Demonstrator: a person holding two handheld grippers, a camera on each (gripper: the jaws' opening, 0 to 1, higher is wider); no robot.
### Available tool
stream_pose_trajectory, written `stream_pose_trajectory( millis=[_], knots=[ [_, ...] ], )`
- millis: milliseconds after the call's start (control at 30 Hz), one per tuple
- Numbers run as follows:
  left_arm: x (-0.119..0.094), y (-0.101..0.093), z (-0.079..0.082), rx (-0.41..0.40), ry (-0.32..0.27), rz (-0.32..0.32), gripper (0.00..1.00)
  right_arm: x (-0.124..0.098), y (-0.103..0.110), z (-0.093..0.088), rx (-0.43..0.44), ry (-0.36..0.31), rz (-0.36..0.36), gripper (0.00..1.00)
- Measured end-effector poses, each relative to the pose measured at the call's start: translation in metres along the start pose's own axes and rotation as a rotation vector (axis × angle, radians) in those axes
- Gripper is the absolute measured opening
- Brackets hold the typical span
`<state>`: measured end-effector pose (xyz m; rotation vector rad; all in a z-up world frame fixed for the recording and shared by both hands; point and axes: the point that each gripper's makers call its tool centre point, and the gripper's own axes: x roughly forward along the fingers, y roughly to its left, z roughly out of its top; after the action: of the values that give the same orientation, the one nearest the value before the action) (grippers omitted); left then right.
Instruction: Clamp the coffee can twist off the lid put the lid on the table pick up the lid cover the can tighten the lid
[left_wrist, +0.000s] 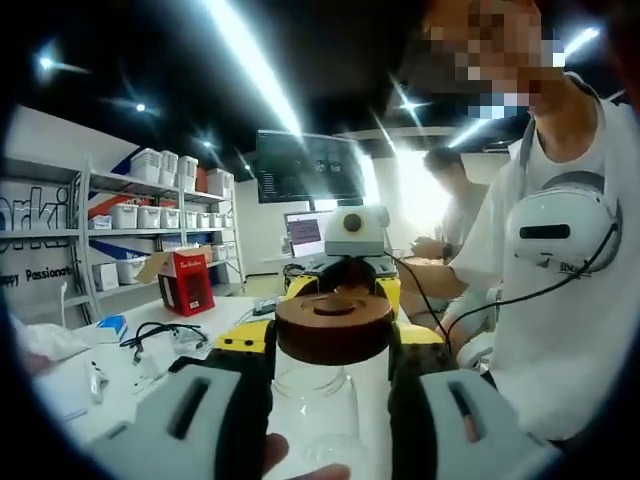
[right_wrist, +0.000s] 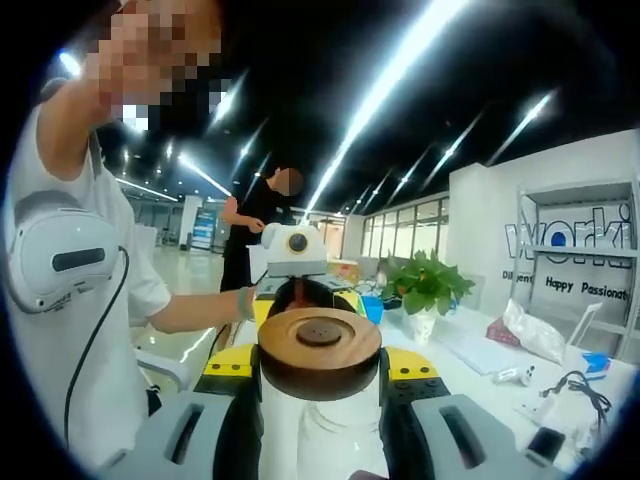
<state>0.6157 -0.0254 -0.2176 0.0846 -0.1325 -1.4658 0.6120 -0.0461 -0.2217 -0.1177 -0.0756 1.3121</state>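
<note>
Long ceiling light strips (left_wrist: 250, 60) seen overhead, white shelving (left_wrist: 150, 240) stacked with bins against a lettered wall (right_wrist: 575, 255), a dark wall screen (left_wrist: 305, 167) mounted behind, a potted plant (right_wrist: 425, 285) set on a white table (right_wrist: 480, 375)

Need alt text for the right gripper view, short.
A clear coffee can with a round wooden lid sits between the right gripper jaws, the left gripper facing it from behind. A person in white stands left; a white table with a potted plant lies right.

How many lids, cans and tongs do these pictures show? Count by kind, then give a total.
Round brown wooden lid: 1
Clear coffee can: 1
Grey tongs: 2, the left tongs and the right tongs
Total: 4
</note>
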Motion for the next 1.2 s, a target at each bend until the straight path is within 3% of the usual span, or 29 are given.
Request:
stream_pose_trajectory(
  millis=[233,833,1200],
  knots=[
    [-0.002,-0.011,-0.004,0.000,0.011,0.000,0.34,-0.002,0.010,-0.005,0.004,0.013,0.006,0.41],
    [-0.012,-0.042,-0.014,-0.035,-0.023,0.020,0.34,-0.003,0.046,-0.016,0.030,0.026,0.027,0.41],
    [-0.010,-0.059,-0.029,-0.055,-0.035,0.035,0.34,-0.008,0.059,-0.030,0.044,0.031,0.041,0.41]
  ],
)
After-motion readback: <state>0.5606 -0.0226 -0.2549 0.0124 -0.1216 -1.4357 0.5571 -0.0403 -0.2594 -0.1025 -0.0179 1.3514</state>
